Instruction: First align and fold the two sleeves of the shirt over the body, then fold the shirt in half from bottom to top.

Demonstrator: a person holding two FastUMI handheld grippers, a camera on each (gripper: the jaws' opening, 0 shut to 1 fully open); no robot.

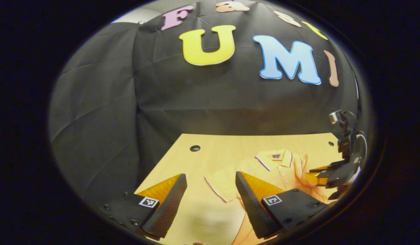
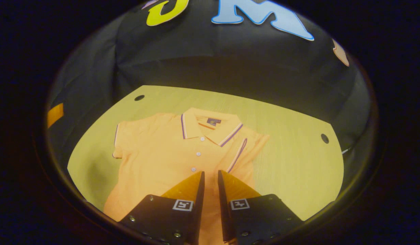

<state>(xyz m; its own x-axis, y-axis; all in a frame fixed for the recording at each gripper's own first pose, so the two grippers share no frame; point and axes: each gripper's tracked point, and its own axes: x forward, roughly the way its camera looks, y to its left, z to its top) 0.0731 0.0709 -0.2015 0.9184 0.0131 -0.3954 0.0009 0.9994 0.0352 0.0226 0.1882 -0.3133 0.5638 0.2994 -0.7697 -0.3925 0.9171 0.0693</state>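
The shirt (image 2: 169, 160) lay flat, centre frame, on the table (image 2: 298, 163); one sleeve (image 2: 244, 149) appeared already folded inward. Soft, light fabric: best pinched at the other sleeve's hem (image 2: 115, 143). Right gripper (image 2: 210, 180) hovered nearly closed, empty; left gripper (image 1: 210, 190) gaped wide, empty

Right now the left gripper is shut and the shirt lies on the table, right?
Not quite. The left gripper is open, its fingers wide apart in the left gripper view. The shirt does lie on the table.
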